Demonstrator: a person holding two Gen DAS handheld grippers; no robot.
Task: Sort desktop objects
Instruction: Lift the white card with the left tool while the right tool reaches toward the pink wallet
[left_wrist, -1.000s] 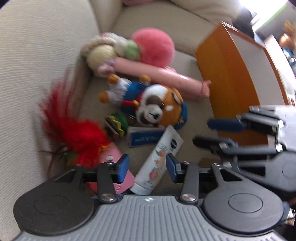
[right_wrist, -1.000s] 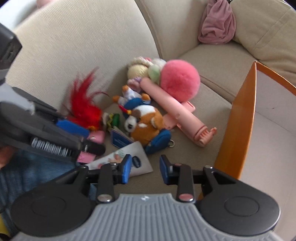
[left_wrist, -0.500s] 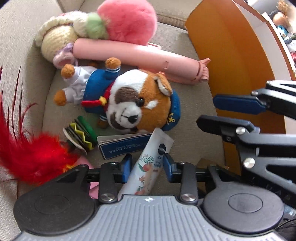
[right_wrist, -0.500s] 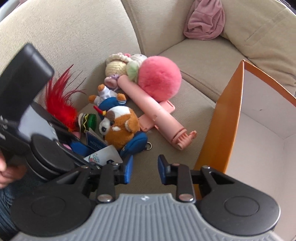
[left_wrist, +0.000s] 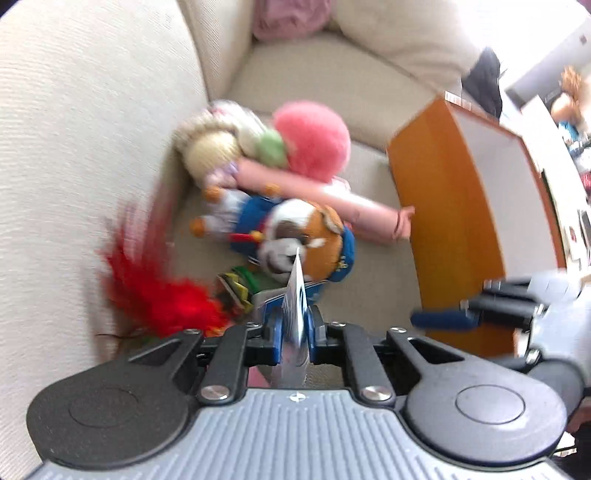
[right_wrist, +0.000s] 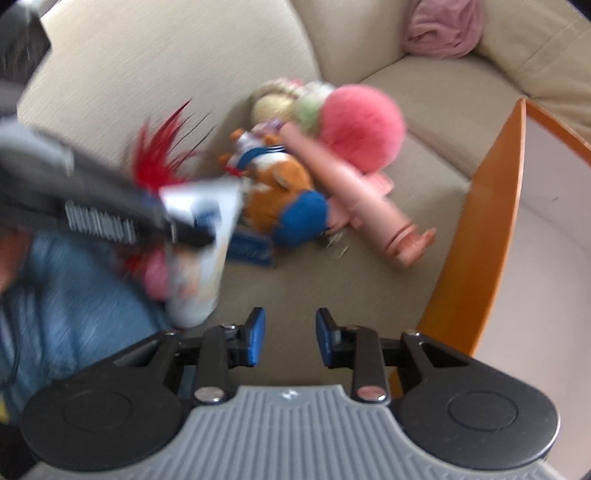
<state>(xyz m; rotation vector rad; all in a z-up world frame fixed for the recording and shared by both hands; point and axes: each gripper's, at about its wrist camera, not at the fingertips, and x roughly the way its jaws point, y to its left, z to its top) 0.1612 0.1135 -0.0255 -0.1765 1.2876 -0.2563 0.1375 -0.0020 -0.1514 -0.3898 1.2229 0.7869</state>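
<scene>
My left gripper (left_wrist: 294, 328) is shut on a white cream tube (left_wrist: 295, 295) and holds it edge-on above the sofa seat; the tube also shows in the right wrist view (right_wrist: 201, 254), lifted off the cushion. My right gripper (right_wrist: 289, 338) is open and empty, low over the seat beside the orange box (right_wrist: 484, 236). On the seat lie a brown-and-white plush dog (left_wrist: 295, 240), a pink pompom (left_wrist: 314, 140), a pink selfie stick (right_wrist: 354, 195), a red feather toy (left_wrist: 155, 291) and a blue card (right_wrist: 251, 249).
The orange box with a white inside (left_wrist: 461, 221) stands on the right of the seat. A beige sofa backrest (left_wrist: 92, 129) rises on the left. A pink cloth (right_wrist: 443, 29) lies in the far corner. A jeans-clad leg (right_wrist: 74, 302) is at the left.
My left gripper closed on the cream tube and lifted it off the seat, pulling back from the toys. My right gripper stayed open and shifted little.
</scene>
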